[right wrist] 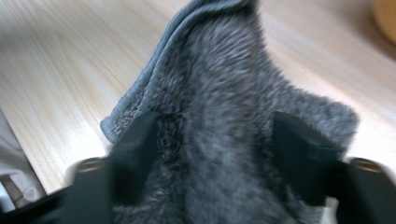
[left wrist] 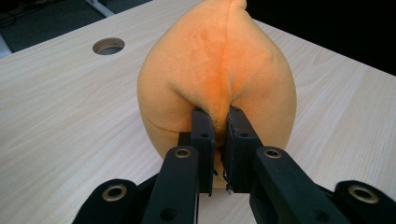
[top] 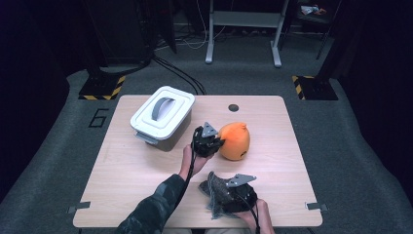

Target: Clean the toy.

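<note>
High view, container: one white rectangular plastic box (top: 160, 117) with a grey handle on its closed lid stands at the far left of the pale wooden table (top: 126, 170); what it holds cannot be seen.
High view, left hand's work: the left gripper (top: 208, 141) meets the near-left side of one orange teardrop-shaped plush toy (top: 235, 141), which rests mid-table, just right of the box.
High view, right hand's work: the right gripper (top: 229, 191) sits over one crumpled dark grey fleecy cloth (top: 216, 192) at the near edge of the table.
High view, surroundings: one round cable hole (top: 234, 107) lies beyond the toy; a grey metal frame (top: 243, 29) stands on the carpet farther off. Nothing lies between toy and cloth but bare wood.
High view, count: two grippers, one box, one toy, one cloth.

Left gripper view, grip: the two black jaws are drawn close together, pinching a fold of the orange plush toy (left wrist: 217, 74) between them.
Left gripper view, setting: the toy sits on the table (left wrist: 56, 121), with the cable hole (left wrist: 108, 45) behind and to its left.

Right gripper view, grip: the jaws stand well apart, not pressing, with the grey cloth (right wrist: 224, 135) bunched up between them; the picture is blurred.
Right gripper view, setting: the cloth lies on the table (right wrist: 60, 79); an orange edge of the toy (right wrist: 385, 18) shows at top right.
</note>
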{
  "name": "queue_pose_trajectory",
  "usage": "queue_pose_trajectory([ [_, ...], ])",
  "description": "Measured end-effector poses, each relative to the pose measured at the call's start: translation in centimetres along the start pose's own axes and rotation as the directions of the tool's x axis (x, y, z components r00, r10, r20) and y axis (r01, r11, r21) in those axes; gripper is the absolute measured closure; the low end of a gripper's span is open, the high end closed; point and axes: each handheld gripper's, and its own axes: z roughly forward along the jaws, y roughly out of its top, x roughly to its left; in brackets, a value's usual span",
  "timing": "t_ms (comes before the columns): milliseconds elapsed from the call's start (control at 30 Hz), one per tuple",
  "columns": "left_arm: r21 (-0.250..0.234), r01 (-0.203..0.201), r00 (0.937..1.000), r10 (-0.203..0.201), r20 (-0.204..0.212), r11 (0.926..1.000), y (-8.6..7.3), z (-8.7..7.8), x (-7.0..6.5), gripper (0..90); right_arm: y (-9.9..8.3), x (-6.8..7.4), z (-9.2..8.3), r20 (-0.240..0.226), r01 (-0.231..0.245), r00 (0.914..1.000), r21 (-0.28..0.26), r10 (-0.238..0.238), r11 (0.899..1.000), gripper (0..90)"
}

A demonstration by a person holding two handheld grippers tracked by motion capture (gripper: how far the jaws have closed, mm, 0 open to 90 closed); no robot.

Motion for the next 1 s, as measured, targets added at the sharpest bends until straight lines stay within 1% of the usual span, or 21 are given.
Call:
queue_pose_trajectory([
  [133,-0.001,0.0,1.0,0.0,-0.002,1.0,0.0,0.0,0.0,83.7,0.2,-0.5,-1.4,-0.005,-0.008,1.0,-0.047,0.008,0.999,14.3],
  [167,0.0,0.0,1.0,0.0,-0.002,1.0,0.0,0.0,0.0,83.6,0.2,-0.8,-1.8,0.004,-0.005,1.0,-0.063,0.005,0.998,13.6],
  [200,0.001,-0.002,1.0,0.002,-0.002,1.0,0.0,0.0,0.0,83.7,0.2,-1.1,-2.1,0.014,-0.019,0.9997,-0.071,0.02,0.997,12.3],
  [267,-0.002,0.003,1.0,-0.003,-0.002,1.0,0.0,0.0,0.0,83.7,0.0,-2.2,-2.8,0.042,-0.045,0.9979,-0.094,0.049,0.995,10.4],
  [300,0.006,0.001,1.0,-0.001,-0.001,1.0,0.0,-0.1,0.1,83.7,-0.2,-2.9,-3.1,0.054,-0.068,0.9958,-0.102,0.074,0.992,9.2],
  [333,-0.002,0.004,1.0,-0.004,-0.002,1.0,-0.1,0.0,0.1,83.7,-0.4,-3.5,-3.4,0.082,-0.092,0.9914,-0.117,0.102,0.989,8.6],
  [367,0.001,0.003,1.0,-0.003,-0.001,1.0,-0.1,0.0,0.1,83.7,-0.6,-4.3,-3.6,0.095,-0.103,0.9887,-0.133,0.116,0.986,8.4],
  [433,-0.003,0.004,1.0,-0.004,-0.003,1.0,-0.1,0.0,0.1,83.6,-1.1,-5.8,-3.8,0.139,-0.124,0.9799,-0.136,0.143,0.983,7.4],
  [467,-0.003,0.004,1.0,-0.004,-0.003,1.0,-0.1,0.0,0.1,83.6,-1.1,-5.8,-3.8,0.139,-0.124,0.9799,-0.136,0.143,0.983,7.4],
  [500,-0.001,0.0,1.0,0.0,-0.003,1.0,0.0,0.0,0.1,83.6,-1.8,-7.7,-3.9,0.165,-0.154,0.97,-0.15,0.178,0.977,6.7],
  [533,0.0,-0.001,1.0,0.001,-0.003,1.0,0.0,0.0,0.1,83.7,-2.1,-8.2,-3.9,0.177,-0.165,0.9653,-0.155,0.191,0.974,6.7],
  [567,-0.001,0.0,1.0,0.0,-0.004,1.0,0.0,0.0,0.1,83.7,-2.4,-9.0,-4.0,0.194,-0.179,0.9584,-0.166,0.21,0.97,6.8],
  [600,-0.001,0.0,1.0,0.0,-0.005,1.0,0.0,0.0,0.1,83.7,-2.6,-9.5,-4.0,0.209,-0.183,0.9538,-0.168,0.216,0.969,6.6],
  [700,0.008,-0.006,1.0,0.006,-0.003,1.0,0.0,-0.1,0.2,83.7,-3.5,-11.2,-4.0,0.257,-0.219,0.931,-0.173,0.259,0.96,6.6],
  [733,0.01,-0.007,1.0,0.007,-0.002,0.9999,0.0,-0.1,0.2,83.6,-3.7,-11.8,-4.0,0.284,-0.227,0.9211,-0.167,0.267,0.96,6.4],
  [800,0.013,-0.006,1.0,0.007,-0.001,0.9999,0.0,-0.1,0.2,83.7,-4.3,-12.8,-3.7,0.315,-0.245,0.9055,-0.161,0.285,0.956,6.2],
  [833,0.013,-0.007,1.0,0.007,-0.001,0.9999,0.0,-0.1,0.2,83.7,-4.6,-13.4,-3.6,0.33,-0.26,0.8958,-0.156,0.298,0.953,6.2],
  [867,0.012,-0.007,1.0,0.007,-0.002,0.9999,0.0,-0.1,0.2,83.7,-4.8,-13.7,-3.6,0.332,-0.273,0.8906,-0.154,0.31,0.95,6.1],
  [933,0.004,-0.008,0.9999,0.008,-0.008,1.0,0.1,-0.1,0.2,83.8,-5.1,-14.4,-3.4,0.346,-0.286,0.8815,-0.149,0.321,0.946,6.1],
  [967,-0.007,-0.005,0.9999,0.005,-0.015,1.0,0.1,-0.1,0.1,83.8,-5.3,-14.7,-3.3,0.348,-0.288,0.8804,-0.148,0.322,0.946,6.0],
  [1000,-0.01,-0.006,0.9999,0.006,-0.015,0.9999,0.2,-0.2,0.1,83.9,-5.4,-15.0,-3.3,0.35,-0.301,0.8757,-0.142,0.332,0.943,6.1],
])
